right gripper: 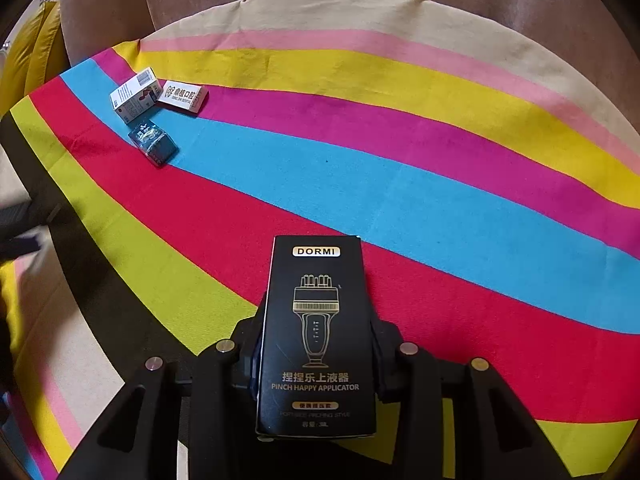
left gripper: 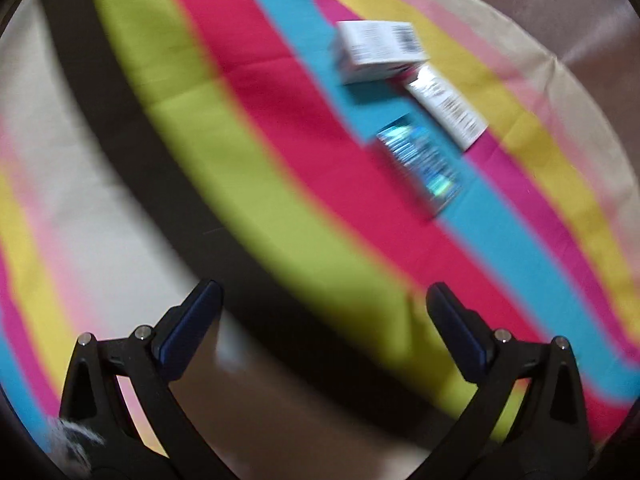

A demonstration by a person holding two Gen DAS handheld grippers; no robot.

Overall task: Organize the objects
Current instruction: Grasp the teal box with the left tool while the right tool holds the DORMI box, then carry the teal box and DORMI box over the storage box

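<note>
Striped cloth [right gripper: 400,184] in loud colours covers the surface, with three small boxes [right gripper: 154,114] clustered at its far left. My right claw [right gripper: 316,344] pinches the black DORMI carton [right gripper: 316,336] by its long sides; it looks light, stiff and crushable, so I squeeze gently. My left claw [left gripper: 324,320] gapes wide, holding nothing.

The whole left wrist view is motion-blurred, so print on the white box [left gripper: 378,50], the long white carton [left gripper: 448,108] and the shiny blue packet [left gripper: 420,168] cannot be read. In the right wrist view the right gripper [right gripper: 316,336] fingertips are hidden behind the black DORMI box [right gripper: 316,336]. The striped cloth [right gripper: 440,208] is cut off at the frame edges.
</note>
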